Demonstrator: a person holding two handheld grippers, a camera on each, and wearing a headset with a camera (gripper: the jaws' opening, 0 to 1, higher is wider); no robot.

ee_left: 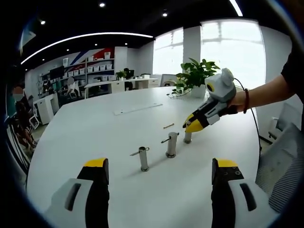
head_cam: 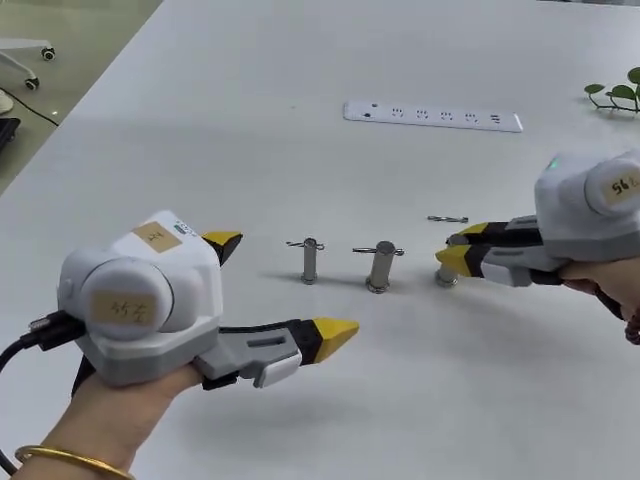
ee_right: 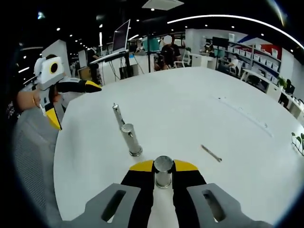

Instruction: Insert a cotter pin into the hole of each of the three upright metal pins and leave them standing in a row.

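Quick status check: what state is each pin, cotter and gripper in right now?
Left metal pin: upright, left cotter inserted.
Middle metal pin: upright, middle cotter inserted.
Right metal pin: upright, gripped, no cotter seen.
Loose cotter pin: lying flat, not inserted.
Left gripper: open, empty.
Right gripper: shut on right metal pin.

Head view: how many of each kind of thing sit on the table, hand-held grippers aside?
Upright metal pins: 3
Cotter pins: 3 (2 inserted, 1 lying loose)
Power strip: 1
Plant: 1
Total: 8
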